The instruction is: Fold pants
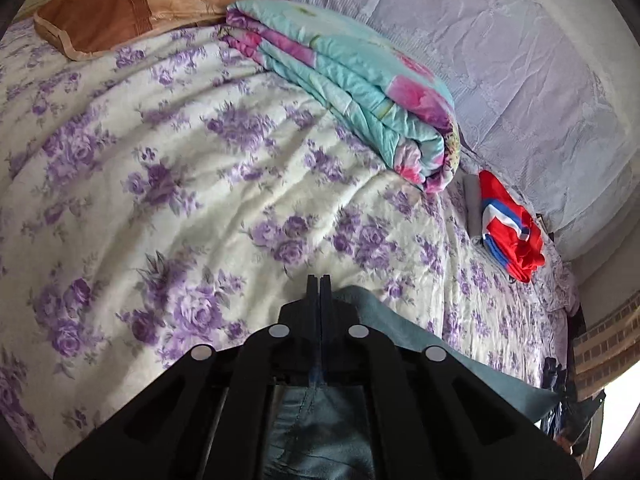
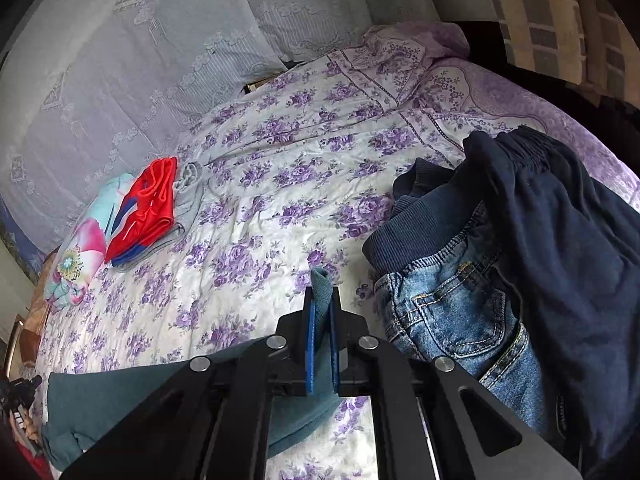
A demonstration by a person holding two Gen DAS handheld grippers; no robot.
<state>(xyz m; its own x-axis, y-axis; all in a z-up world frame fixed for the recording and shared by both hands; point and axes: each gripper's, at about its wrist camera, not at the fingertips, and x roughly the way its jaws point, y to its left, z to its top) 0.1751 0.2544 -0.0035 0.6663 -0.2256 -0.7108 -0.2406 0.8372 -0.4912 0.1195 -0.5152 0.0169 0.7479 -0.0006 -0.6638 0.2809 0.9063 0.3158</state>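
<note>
Teal-grey pants [image 1: 420,344] lie on the floral bed, stretched between my two grippers. My left gripper [image 1: 319,280] is shut on the pants, with cloth showing below and to the right of its fingers. In the right wrist view the same pants [image 2: 120,400] spread to the lower left. My right gripper [image 2: 322,292] is shut on a fold of the pants, which sticks up between its blue pads [image 2: 310,344].
A folded turquoise quilt [image 1: 360,88] and a brown pillow [image 1: 120,12] lie at the head of the bed. Folded red clothes [image 2: 148,208] lie near the wall. A pile of blue jeans [image 2: 452,312] and dark navy pants [image 2: 560,240] sits to the right.
</note>
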